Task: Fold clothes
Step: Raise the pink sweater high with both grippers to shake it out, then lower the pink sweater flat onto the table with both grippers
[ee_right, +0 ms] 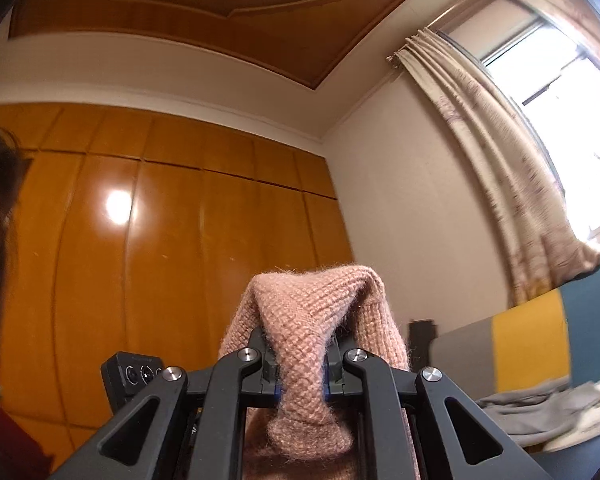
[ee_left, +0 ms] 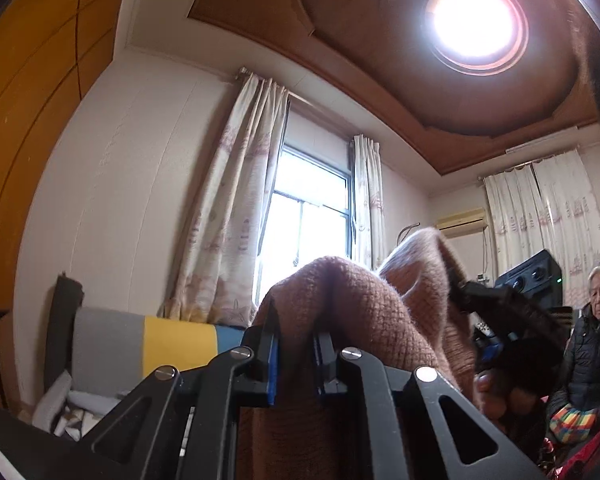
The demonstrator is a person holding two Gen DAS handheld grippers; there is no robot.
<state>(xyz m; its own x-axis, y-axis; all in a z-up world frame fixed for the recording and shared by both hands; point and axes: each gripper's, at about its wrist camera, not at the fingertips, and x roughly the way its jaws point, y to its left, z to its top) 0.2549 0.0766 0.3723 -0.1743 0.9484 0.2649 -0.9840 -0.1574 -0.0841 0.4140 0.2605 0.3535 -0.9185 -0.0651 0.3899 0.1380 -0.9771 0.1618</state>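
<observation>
Two grippers — left (ee_left: 296,344) and right (ee_right: 300,364) — each clamp a fold of the knit sweater (ee_left: 352,312), bunched at lower centre of both views; window (ee_left: 308,216) behind.

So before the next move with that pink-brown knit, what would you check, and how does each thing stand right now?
1. Left hand-held gripper clamped on the knit sweater: ok.
2. Right hand-held gripper clamped on the sweater too: ok, fabric bunched between its pads.
3. Sweater lifted clear of whatever is below: cannot tell, both cameras point up towards the ceiling.
4. Sweater hanging flat between the two grips: cannot tell, only bunched folds show.
5. Seated person clear of the right hand-held gripper: cannot tell, they look close in the left view.
</observation>
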